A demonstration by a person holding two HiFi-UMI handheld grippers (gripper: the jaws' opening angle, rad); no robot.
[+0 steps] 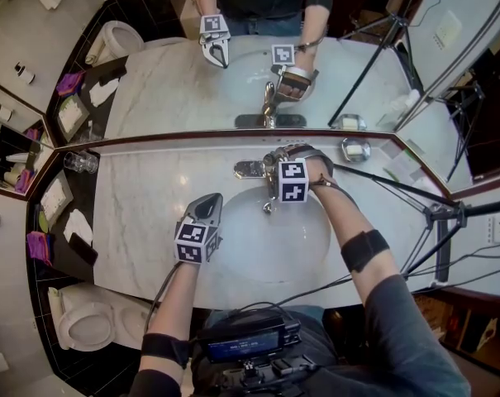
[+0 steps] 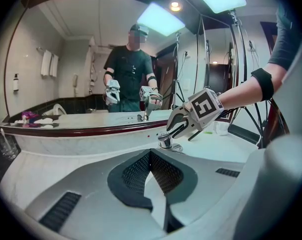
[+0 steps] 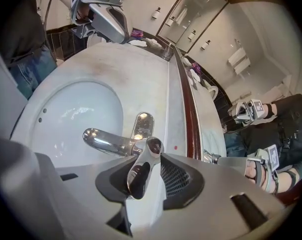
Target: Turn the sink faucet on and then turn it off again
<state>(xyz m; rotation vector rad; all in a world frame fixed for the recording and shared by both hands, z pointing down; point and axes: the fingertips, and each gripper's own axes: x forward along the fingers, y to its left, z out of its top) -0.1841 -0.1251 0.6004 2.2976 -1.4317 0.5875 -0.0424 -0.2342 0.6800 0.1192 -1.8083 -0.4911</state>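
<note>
The chrome faucet [image 1: 269,169] stands at the back of the white basin [image 1: 270,246]. My right gripper [image 1: 278,164] reaches down on it from the right. In the right gripper view the lever handle [image 3: 142,168] lies between the pads, and my right gripper [image 3: 146,178] is shut on it. The spout [image 3: 103,141] points out over the basin [image 3: 71,109], and no stream of water shows. My left gripper [image 1: 209,201] is shut and empty, hovering over the marble counter left of the basin. In the left gripper view its jaws [image 2: 151,158] point toward the faucet [image 2: 165,142] and the right gripper [image 2: 174,129].
A mirror [image 1: 233,73] runs behind the counter. A chrome oblong plate [image 1: 250,169] lies left of the faucet, with a small metal dish [image 1: 356,149] to its right. At far left are a glass [image 1: 82,162] and toiletry trays [image 1: 55,198]. A tripod [image 1: 435,213] stands right, a toilet [image 1: 88,325] lower left.
</note>
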